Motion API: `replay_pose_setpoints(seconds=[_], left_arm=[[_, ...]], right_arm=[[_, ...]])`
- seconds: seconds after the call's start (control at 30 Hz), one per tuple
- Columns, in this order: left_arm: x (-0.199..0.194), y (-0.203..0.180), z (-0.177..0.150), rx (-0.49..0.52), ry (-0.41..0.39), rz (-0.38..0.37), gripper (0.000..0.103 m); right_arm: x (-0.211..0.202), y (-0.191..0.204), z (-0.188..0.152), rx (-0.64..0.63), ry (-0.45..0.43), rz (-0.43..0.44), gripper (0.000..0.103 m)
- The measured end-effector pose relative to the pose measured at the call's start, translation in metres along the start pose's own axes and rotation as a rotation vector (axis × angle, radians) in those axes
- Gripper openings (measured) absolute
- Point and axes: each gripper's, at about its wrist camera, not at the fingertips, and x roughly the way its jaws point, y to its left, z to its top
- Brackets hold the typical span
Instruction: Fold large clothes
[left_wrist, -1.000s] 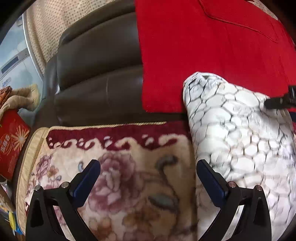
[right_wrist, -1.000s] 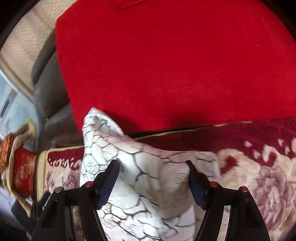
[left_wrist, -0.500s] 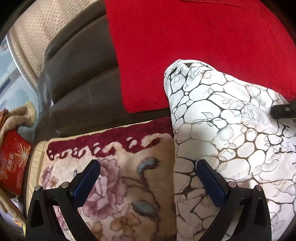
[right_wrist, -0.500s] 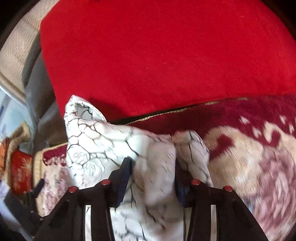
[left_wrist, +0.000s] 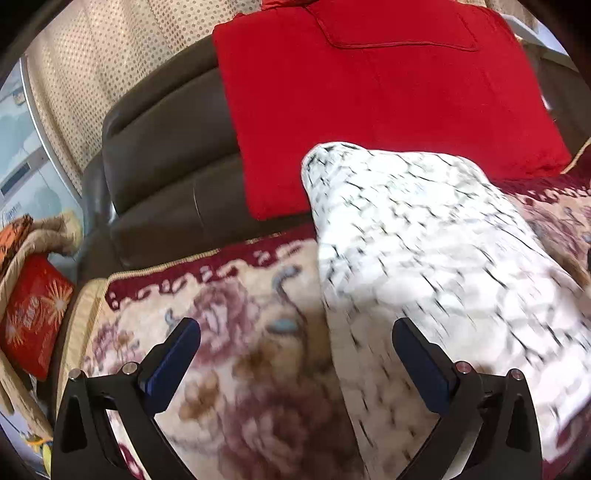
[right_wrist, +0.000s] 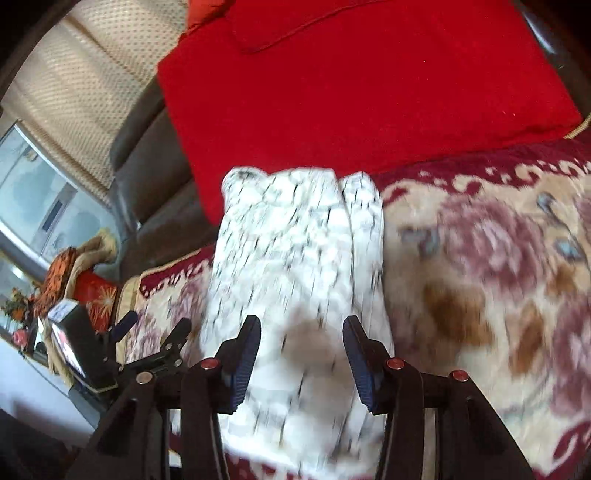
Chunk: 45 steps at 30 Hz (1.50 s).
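Note:
A white garment with a black crackle pattern (left_wrist: 424, 236) lies folded on the floral blanket (left_wrist: 240, 332) over the sofa seat. It also shows in the right wrist view (right_wrist: 295, 240) as a bunched, narrow bundle. My left gripper (left_wrist: 295, 354) is open and empty, its right finger over the garment's left edge. My right gripper (right_wrist: 301, 354) is partly closed around the garment, with cloth filling the gap between its fingers. The left gripper shows in the right wrist view (right_wrist: 147, 332) at the left.
A red cushion (left_wrist: 369, 92) leans on the dark leather sofa back (left_wrist: 159, 155). A red bag (left_wrist: 33, 314) and a brown cloth pile (left_wrist: 40, 229) sit at the left end. The floral blanket extends to the right (right_wrist: 498, 277).
My right gripper closed onto the garment and bunched it, then widened a little and pulled back. Both views drew back and tilted up, showing more of the sofa and cushion.

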Motion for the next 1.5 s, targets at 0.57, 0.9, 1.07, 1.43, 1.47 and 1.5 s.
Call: replay_pose_setpoints(seconds=[0.57, 0.9, 1.07, 1.43, 1.47, 1.5], left_arm=[[-0.026, 0.009, -0.039, 0.03, -0.063, 0.078, 0.103], [-0.011, -0.003, -0.05, 0.098, -0.03, 0.089, 0.103], [-0.008, 0.006, -0.049, 0.068, -0.011, 0.043, 0.103], [-0.009, 0.006, -0.052, 0.069, -0.022, 0.021, 0.103], [-0.009, 0.006, -0.052, 0.07, -0.023, 0.018, 0.103], [-0.008, 0.007, -0.052, 0.065, -0.02, 0.011, 0.103]], right_arm=[[-0.016, 0.0, -0.068, -0.032, 0.01, -0.128, 0.051], [0.02, 0.009, -0.084, -0.096, 0.043, -0.203, 0.04], [-0.019, 0.023, -0.072, -0.104, -0.055, -0.163, 0.039], [0.041, 0.011, -0.082, -0.026, 0.127, -0.029, 0.038], [0.038, 0.008, -0.08, 0.001, 0.122, -0.006, 0.038], [0.034, 0.009, -0.077, -0.001, 0.123, -0.002, 0.038]])
